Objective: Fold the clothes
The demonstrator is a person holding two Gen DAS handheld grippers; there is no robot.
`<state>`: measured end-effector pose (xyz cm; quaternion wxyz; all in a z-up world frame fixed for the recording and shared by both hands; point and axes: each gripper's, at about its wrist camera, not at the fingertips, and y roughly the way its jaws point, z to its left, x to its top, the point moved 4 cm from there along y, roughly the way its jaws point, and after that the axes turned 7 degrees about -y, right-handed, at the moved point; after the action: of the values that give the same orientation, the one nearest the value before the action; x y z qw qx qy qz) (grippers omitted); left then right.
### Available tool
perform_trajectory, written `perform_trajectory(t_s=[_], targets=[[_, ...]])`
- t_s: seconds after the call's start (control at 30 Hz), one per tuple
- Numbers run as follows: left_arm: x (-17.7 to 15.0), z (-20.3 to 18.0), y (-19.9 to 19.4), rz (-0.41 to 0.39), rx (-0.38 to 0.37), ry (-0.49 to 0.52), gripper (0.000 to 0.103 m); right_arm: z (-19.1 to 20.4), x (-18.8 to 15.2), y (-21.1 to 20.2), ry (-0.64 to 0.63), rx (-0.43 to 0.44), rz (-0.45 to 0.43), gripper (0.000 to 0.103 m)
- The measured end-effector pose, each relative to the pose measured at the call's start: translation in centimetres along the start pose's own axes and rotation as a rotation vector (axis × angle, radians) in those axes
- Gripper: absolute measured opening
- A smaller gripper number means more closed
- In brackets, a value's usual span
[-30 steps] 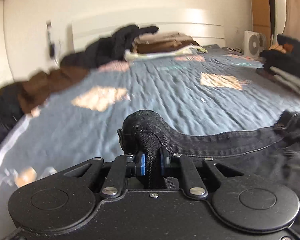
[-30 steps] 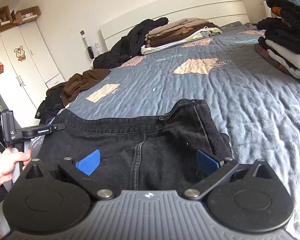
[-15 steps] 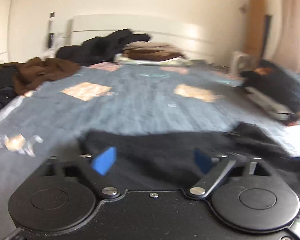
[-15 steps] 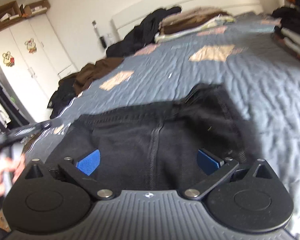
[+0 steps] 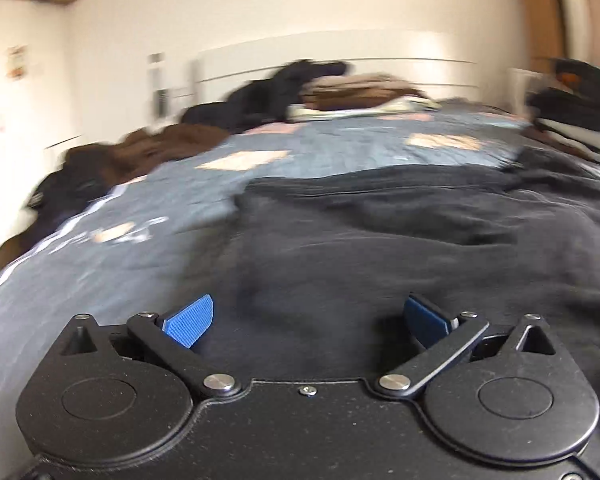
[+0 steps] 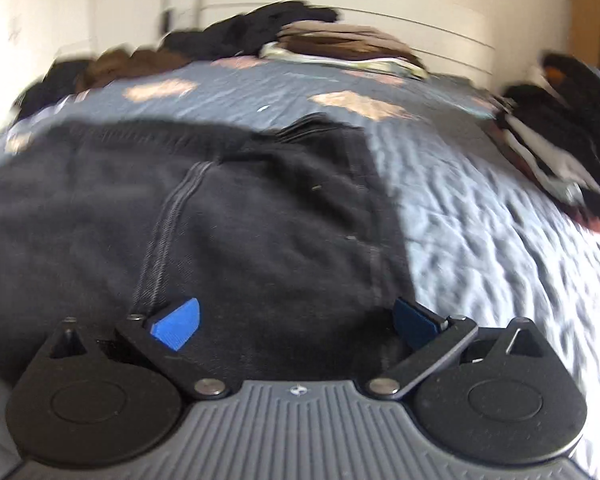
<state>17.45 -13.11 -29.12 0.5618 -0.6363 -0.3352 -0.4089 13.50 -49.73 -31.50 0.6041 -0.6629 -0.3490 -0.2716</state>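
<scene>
Jeans (image 6: 260, 216), black, are lying spread near the bed's (image 6: 480, 216) foot edge, waistband toward the headboard. Left gripper (image 5: 307, 320) and right gripper (image 6: 296, 320) are both hovering over the denim, blue fingers spread wide, gripping nothing.

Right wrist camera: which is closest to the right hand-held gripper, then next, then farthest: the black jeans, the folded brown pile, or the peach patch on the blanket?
1. Black jeans, right under the right hand-held gripper.
2. Peach patch, mid-bed.
3. Folded brown pile, by the headboard.
</scene>
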Motion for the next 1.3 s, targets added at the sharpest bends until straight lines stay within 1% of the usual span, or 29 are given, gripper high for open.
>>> perform_trajectory(t_s=[0.03,0.07,0.1,0.17,0.23,0.27,0.33,0.37,0.4,0.47,0.5,0.57,0.6,0.63,0.67,0.77,0.83,1.0,1.17,1.3], targets=[[0.3,0.4,-0.3,-0.006,-0.010,-0.042,0.102,-0.2,0.3,-0.8,0.034,0.001,-0.022,0.103],[0.5,0.2,-0.6,-0.014,-0.038,-0.074,0.103,-0.1,0.8,-1.8,0.059,0.012,-0.058,0.103],[0.7,0.1,-0.9,-0.021,-0.065,-0.107,0.103,0.3,1.2,-2.7,0.075,0.037,-0.088,0.103],[1.1,-0.3,-1.5,-0.035,-0.120,-0.172,0.103,1.9,1.9,-4.5,0.088,0.123,-0.139,0.103],[1.5,-0.6,-2.2,-0.050,-0.175,-0.237,0.103,3.5,1.5,-4.1,0.062,0.163,-0.125,0.103],[1.6,-0.7,-2.5,-0.061,-0.186,-0.254,0.103,4.3,1.2,-3.9,0.049,0.183,-0.117,0.103],[1.9,-0.8,-3.3,-0.107,-0.135,-0.216,0.103,5.9,0.8,-3.5,0.024,0.223,-0.103,0.103],[2.4,-1.0,-3.8,-0.152,-0.110,-0.174,0.103,6.7,0.5,-3.3,0.011,0.243,-0.096,0.103],[2.8,-1.3,-4.3,-0.190,-0.104,-0.143,0.103,7.4,0.3,-3.0,-0.003,0.257,-0.085,0.103],[3.2,-2.1,-5.6,-0.231,-0.170,-0.131,0.103,6.9,-0.9,-1.7,-0.018,0.234,-0.033,0.103],[3.2,-2.6,-5.8,-0.231,-0.200,-0.120,0.103,6.5,-1.0,-1.6,0.006,0.239,-0.035,0.103],[2.1,-4.2,-4.5,-0.141,-0.239,-0.076,0.103,5.6,-1.2,-1.3,0.049,0.247,-0.038,0.103],[1.5,-5.0,-3.9,-0.096,-0.259,-0.054,0.103,5.4,-1.2,-1.2,0.040,0.230,-0.038,0.103],[0.8,-5.7,-2.9,-0.034,-0.268,-0.030,0.103,5.2,-1.1,-1.1,0.031,0.214,-0.038,0.103],[-0.4,-6.1,-1.7,0.032,-0.256,-0.002,0.102,4.9,-1.2,-0.8,0.028,0.201,-0.038,0.103],[-2.9,-6.5,-0.3,0.036,-0.226,0.085,0.103,4.1,-1.6,-0.5,0.025,0.195,-0.033,0.103],[-2.8,-6.6,-0.3,0.041,-0.225,0.085,0.103,3.9,-1.9,-0.5,0.002,0.176,-0.039,0.103],[-2.7,-6.7,-0.2,0.052,-0.226,0.085,0.103,3.3,-2.1,-0.7,-0.007,0.192,-0.059,0.103],[-2.5,-6.2,-0.4,0.058,-0.244,0.082,0.103,2.2,-2.2,-1.1,0.010,0.213,-0.053,0.099],[-2.1,-5.9,-0.6,0.071,-0.257,0.066,0.103,1.7,-2.4,-1.7,0.035,0.198,-0.047,0.097]])
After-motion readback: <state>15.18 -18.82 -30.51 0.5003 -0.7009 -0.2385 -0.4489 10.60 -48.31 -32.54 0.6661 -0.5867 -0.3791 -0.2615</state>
